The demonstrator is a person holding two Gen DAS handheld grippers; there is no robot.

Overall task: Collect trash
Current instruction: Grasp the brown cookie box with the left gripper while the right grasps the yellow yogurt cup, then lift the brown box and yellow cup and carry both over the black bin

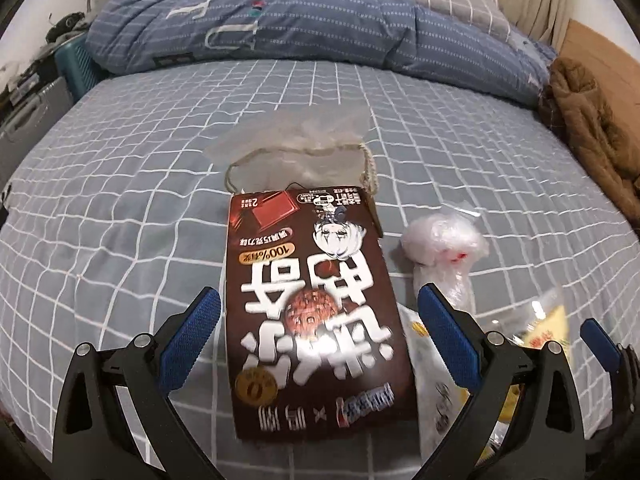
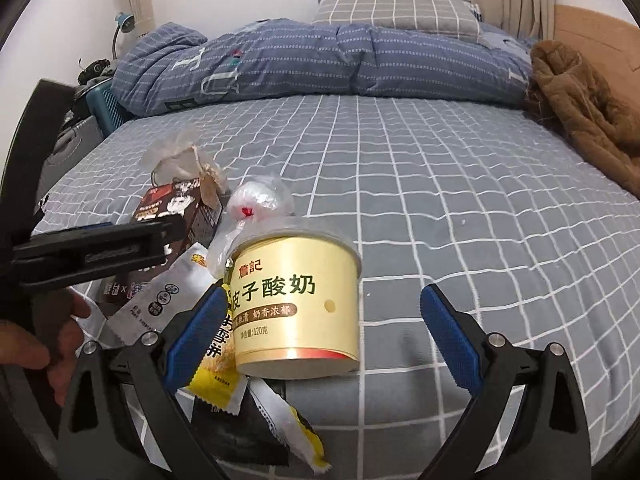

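Brown box [image 1: 316, 312] flat on bed [image 1: 120, 200], centre-bottom of left view, between jaws of left gripper [image 1: 320, 340]; jaws wide, touching nothing. Yogurt cup [image 2: 298, 300] upright, centre of right view, between spread jaws of right gripper [image 2: 324, 336] (also empty). Wrappers [image 2: 216, 344] lower left, plastic wad [image 2: 256, 200] above cup. Step: approach, pre-grasp. Next: probably lower, close on box and cup.
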